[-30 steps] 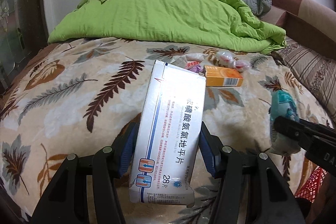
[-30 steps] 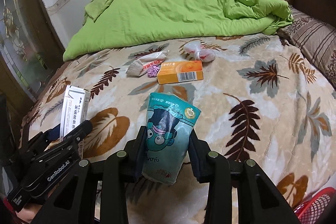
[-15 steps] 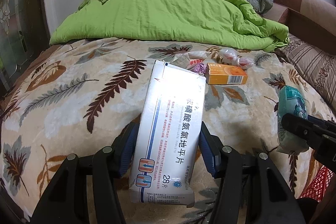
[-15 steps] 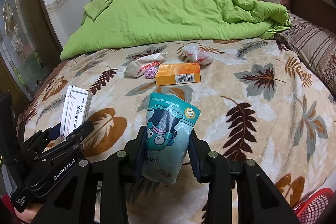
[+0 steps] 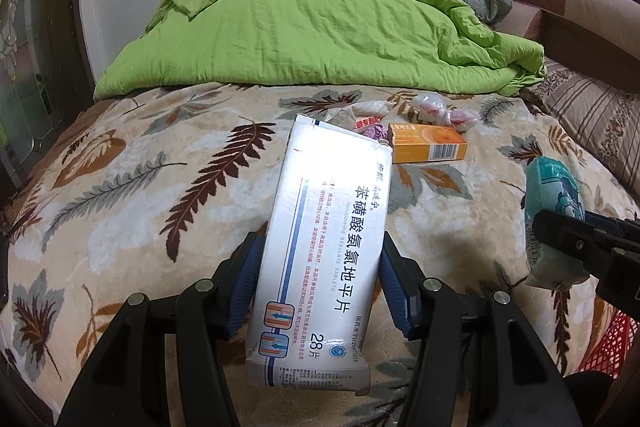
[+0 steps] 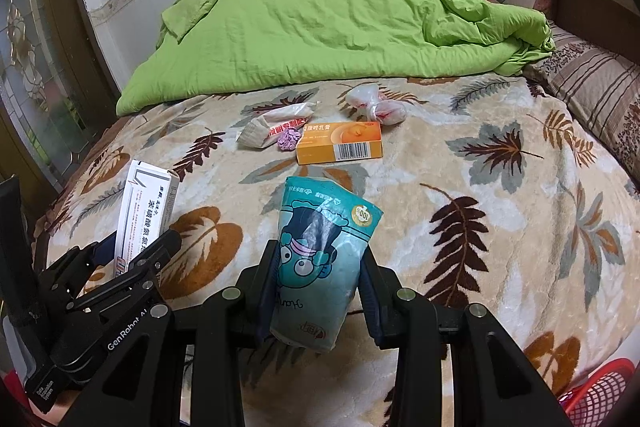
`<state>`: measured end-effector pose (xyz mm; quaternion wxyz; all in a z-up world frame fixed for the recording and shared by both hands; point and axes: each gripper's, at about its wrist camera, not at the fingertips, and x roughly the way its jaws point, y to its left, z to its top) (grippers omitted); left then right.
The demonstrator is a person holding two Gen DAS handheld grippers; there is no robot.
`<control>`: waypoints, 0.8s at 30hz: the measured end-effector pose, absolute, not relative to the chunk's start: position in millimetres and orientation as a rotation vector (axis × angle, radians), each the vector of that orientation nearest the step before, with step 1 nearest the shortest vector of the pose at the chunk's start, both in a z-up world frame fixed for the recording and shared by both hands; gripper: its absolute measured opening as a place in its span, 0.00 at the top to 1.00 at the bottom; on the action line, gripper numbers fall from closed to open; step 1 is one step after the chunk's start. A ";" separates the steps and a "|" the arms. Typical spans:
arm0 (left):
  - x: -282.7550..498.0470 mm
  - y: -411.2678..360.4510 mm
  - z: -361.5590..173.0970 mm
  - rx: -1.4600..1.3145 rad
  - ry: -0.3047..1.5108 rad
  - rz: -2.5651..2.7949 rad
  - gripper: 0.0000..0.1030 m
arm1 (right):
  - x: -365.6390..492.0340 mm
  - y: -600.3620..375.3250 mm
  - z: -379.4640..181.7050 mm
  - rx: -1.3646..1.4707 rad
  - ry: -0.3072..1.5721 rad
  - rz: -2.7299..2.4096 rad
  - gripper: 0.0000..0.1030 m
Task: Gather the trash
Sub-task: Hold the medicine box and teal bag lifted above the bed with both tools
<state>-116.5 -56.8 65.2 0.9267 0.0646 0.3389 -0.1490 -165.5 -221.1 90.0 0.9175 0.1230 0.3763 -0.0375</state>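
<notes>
My left gripper [image 5: 320, 283] clamps a white box [image 5: 324, 247] printed "AMLODIPINE BESYLATE TABLETS" and "28", my right gripper [image 6: 318, 291] clamps a teal cartoon pouch [image 6: 320, 259] marked "100", and beyond both jaws an orange box [image 6: 340, 143] lies on the bed [image 6: 500, 187].

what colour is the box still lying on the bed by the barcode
Orange box, with a white barcode panel on its side; it shows best in the right wrist view.
</notes>
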 end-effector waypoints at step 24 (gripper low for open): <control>-116.1 -60.5 63.4 0.142 0.699 -0.315 0.46 | -165.2 -222.1 90.4 0.253 0.772 -0.077 0.61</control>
